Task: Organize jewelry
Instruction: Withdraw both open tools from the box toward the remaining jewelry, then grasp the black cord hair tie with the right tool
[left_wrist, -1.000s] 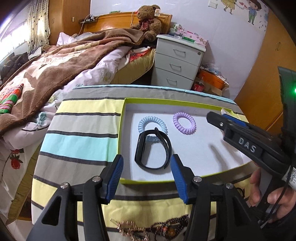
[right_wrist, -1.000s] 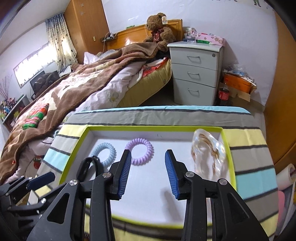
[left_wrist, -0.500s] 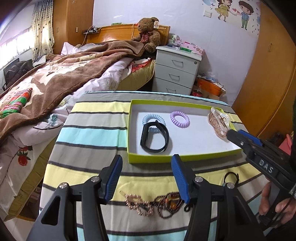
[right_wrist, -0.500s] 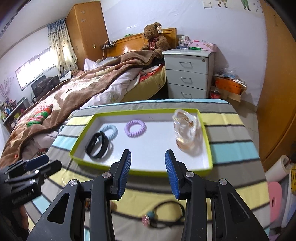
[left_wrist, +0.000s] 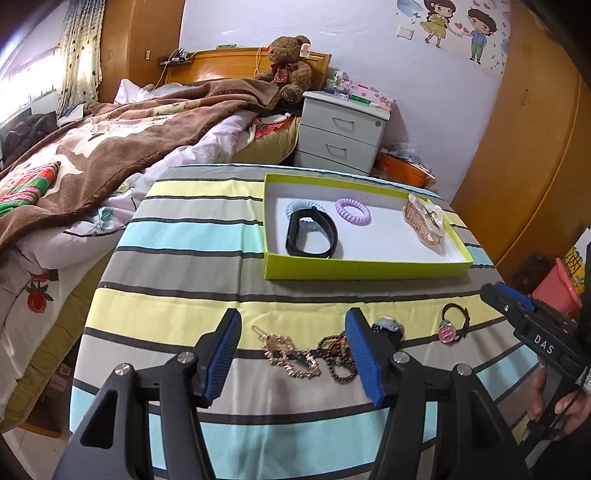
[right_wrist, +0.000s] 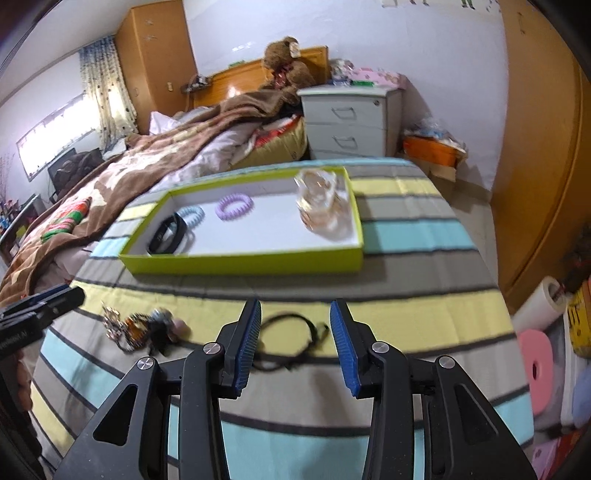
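A green tray (left_wrist: 365, 268) (right_wrist: 243, 265) on the striped table holds a black wristband (left_wrist: 311, 233), a blue coil tie (left_wrist: 301, 206), a purple coil tie (left_wrist: 352, 210) and a clear hair claw (left_wrist: 424, 220) (right_wrist: 320, 201). On the cloth in front of it lie a gold hair clip (left_wrist: 290, 356), a beaded bracelet (left_wrist: 338, 356) and a black hair tie with a pink charm (left_wrist: 453, 324). My left gripper (left_wrist: 293, 356) is open and empty above the clip and bracelet. My right gripper (right_wrist: 294, 338) is open and empty above a black hair tie (right_wrist: 291, 334).
The striped tablecloth (left_wrist: 184, 273) hangs over the table's edges. A bed with a brown blanket (left_wrist: 92, 147) stands to the left. A white nightstand (left_wrist: 341, 133) stands behind the table, and a wooden wardrobe (left_wrist: 535, 147) is on the right.
Both grippers have drawn back from over the tray toward the table's near edge. The loose jewelry in front of the tray has come into view under them. Both stay open.
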